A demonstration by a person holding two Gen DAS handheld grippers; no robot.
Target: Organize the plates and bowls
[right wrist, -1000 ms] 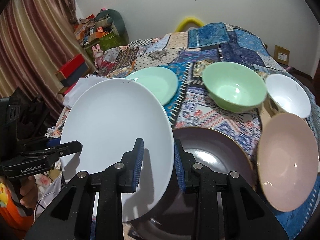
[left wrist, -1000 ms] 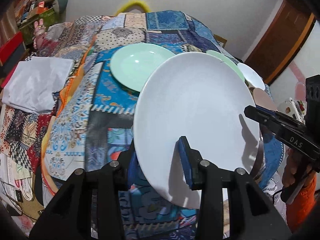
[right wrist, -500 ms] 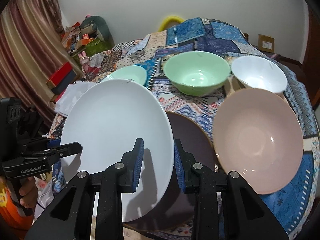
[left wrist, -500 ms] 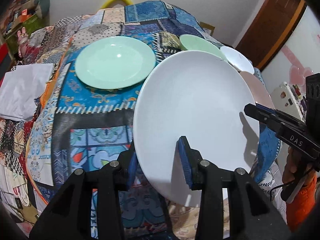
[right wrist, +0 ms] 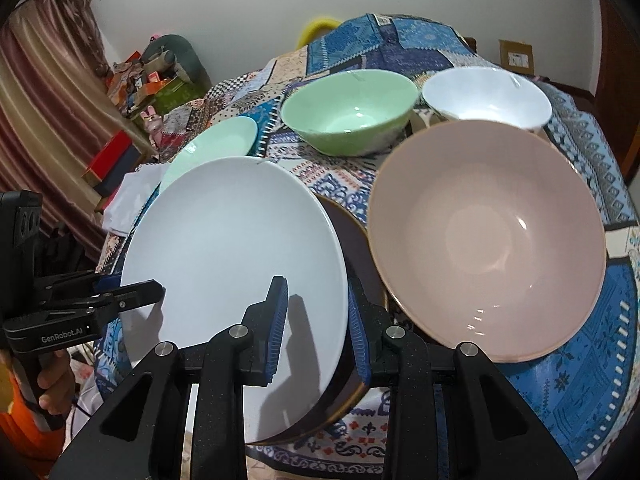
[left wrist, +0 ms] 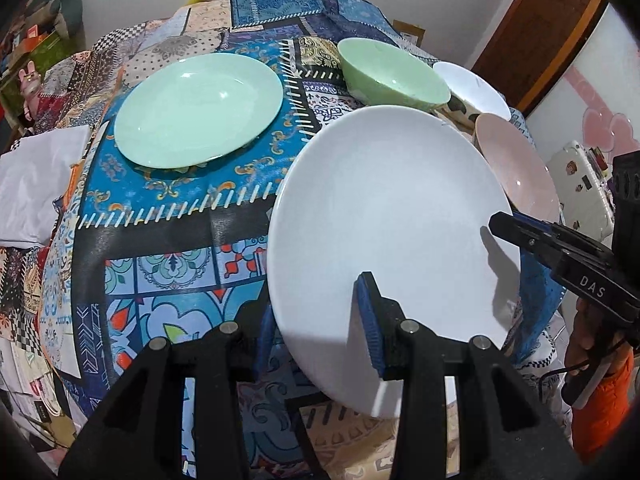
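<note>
— Above the patchwork tablecloth (left wrist: 168, 216), what is being held?

— A white plate (left wrist: 392, 216) is gripped at two places on its rim. The left gripper (left wrist: 320, 320) is clamped on the near edge, one blue pad (left wrist: 368, 320) pressed on the upper face and the other finger hidden beneath. The right gripper (right wrist: 316, 320) is clamped on the plate's right edge, seen in its own view with a finger on each side of the rim (right wrist: 236, 264).

— Is the plate lying flat?

— It is held tilted, lifted clear of the cloth at its near side. A dark brown plate (right wrist: 352, 240) is seen directly under it in the right wrist view; whether the two touch cannot be told.

— What else is laid out?

— A mint green plate (left wrist: 198, 110) is set on the cloth to the far left, well apart from the white one. A green bowl (right wrist: 348, 110) is placed at the far side, with a white bowl (right wrist: 486, 98) just beside it to the right. A pink bowl (right wrist: 486, 252) is set nearer, just right of the dark plate, upright and open upward.

— And off the cloth?

— A folded white cloth (left wrist: 36, 188) is seen at the left edge, and a wooden door (left wrist: 536, 32) at the far right.
</note>
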